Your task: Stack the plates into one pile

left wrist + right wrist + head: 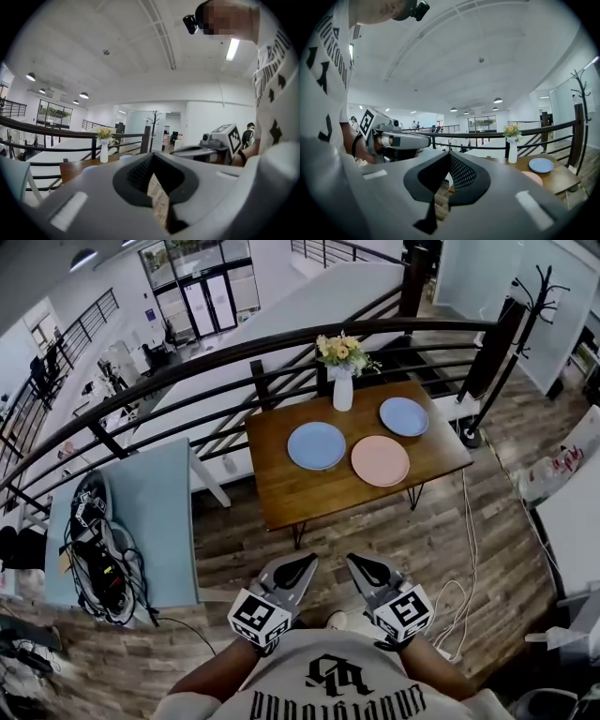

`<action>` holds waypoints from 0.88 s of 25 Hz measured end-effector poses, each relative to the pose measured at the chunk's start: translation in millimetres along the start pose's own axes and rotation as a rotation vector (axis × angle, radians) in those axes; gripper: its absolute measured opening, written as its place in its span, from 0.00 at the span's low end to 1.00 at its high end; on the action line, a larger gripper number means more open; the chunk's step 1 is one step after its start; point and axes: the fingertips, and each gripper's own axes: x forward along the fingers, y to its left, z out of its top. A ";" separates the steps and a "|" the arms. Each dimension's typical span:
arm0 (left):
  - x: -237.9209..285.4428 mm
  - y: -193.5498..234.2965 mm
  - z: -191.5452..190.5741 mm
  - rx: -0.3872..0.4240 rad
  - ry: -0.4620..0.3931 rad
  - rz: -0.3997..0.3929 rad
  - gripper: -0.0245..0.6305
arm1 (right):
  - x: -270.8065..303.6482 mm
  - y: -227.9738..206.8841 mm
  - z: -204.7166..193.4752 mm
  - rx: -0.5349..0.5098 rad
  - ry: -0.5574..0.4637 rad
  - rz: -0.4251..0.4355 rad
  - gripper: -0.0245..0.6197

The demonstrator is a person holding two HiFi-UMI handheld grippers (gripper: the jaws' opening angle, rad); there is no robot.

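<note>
Three plates lie apart on the wooden table [281,488]: a blue plate [316,445] at the middle, a pink plate [380,460] to its right, and a second blue plate [404,416] at the far right. Both grippers hover over the floor, well short of the table's near edge. My left gripper [307,561] [153,153] is shut and holds nothing. Beside it, my right gripper [353,561] [449,152] is also shut and empty. The right gripper view shows the far blue plate [541,165] and the pink plate [532,177] ahead on its right.
A white vase of flowers [342,381] stands at the table's back edge, next to a dark railing [187,371]. A pale blue table [155,521] with a bag and cables [98,559] is to the left. A coat stand [492,362] and a white floor cable [469,559] are to the right.
</note>
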 end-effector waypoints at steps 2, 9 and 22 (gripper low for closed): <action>10.2 -0.3 2.9 0.003 0.003 0.000 0.11 | -1.5 -10.1 -1.3 0.013 0.003 -0.004 0.04; 42.1 12.2 -4.0 -0.005 0.012 -0.021 0.11 | 11.5 -38.7 -10.6 0.038 0.024 -0.021 0.04; 76.1 112.4 6.1 -0.064 -0.008 -0.045 0.11 | 102.5 -76.6 -5.3 0.024 0.065 -0.035 0.04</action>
